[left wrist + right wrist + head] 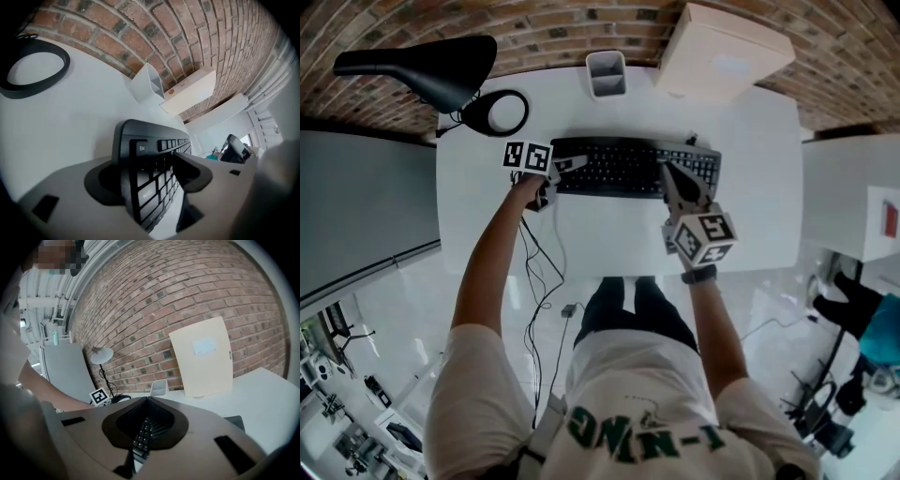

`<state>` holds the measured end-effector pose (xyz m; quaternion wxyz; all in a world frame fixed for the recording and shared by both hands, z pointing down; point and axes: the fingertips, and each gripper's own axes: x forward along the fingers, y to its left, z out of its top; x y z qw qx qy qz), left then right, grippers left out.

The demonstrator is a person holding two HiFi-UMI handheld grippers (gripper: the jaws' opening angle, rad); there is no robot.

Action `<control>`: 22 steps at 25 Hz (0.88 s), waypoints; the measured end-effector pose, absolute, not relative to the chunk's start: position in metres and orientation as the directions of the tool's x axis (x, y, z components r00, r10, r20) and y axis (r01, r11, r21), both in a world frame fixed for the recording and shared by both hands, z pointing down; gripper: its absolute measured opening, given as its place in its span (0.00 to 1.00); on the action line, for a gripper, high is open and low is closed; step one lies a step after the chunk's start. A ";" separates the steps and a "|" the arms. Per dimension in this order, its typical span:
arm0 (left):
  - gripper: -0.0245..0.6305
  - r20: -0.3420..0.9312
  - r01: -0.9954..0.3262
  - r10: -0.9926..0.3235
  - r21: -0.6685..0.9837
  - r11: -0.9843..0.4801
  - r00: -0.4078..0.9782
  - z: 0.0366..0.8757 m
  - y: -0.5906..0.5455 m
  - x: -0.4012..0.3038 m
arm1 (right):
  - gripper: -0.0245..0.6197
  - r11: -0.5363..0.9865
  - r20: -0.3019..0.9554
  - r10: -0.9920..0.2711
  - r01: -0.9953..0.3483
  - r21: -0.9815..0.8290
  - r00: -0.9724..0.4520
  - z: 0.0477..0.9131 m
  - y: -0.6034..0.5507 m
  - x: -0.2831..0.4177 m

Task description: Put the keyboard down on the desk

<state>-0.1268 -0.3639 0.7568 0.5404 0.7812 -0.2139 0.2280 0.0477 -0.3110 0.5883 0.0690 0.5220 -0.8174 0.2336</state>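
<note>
A black keyboard [619,167] lies flat on the white desk [487,234], a little behind its middle. My left gripper [567,167] is at the keyboard's left end. In the left gripper view the keyboard's end [140,154] stands between the jaws of this gripper [150,161], which are open and apart from it. My right gripper [667,173] hangs over the keyboard's right part. In the right gripper view its tips [146,400] meet, and a strip of keys [142,439] shows through the slit below them. I see nothing held between them.
A white pen holder [607,73] and a beige box [722,52] stand at the back of the desk against the brick wall. A black lamp with a ring base [497,112] is at the back left. Cables [539,272] hang off the front edge.
</note>
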 end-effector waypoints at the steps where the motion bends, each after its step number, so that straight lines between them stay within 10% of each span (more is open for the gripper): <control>1: 0.48 0.595 -0.591 -0.099 0.736 -0.330 0.797 0.757 -0.364 -0.127 | 0.04 0.347 0.356 -0.821 -0.885 -0.310 -0.447 0.589 -0.310 0.047; 22: 0.66 0.763 -0.825 -0.385 0.331 -0.458 0.520 0.752 -0.359 -0.159 | 0.04 0.351 0.345 -0.822 -0.881 -0.317 -0.452 0.589 -0.296 0.040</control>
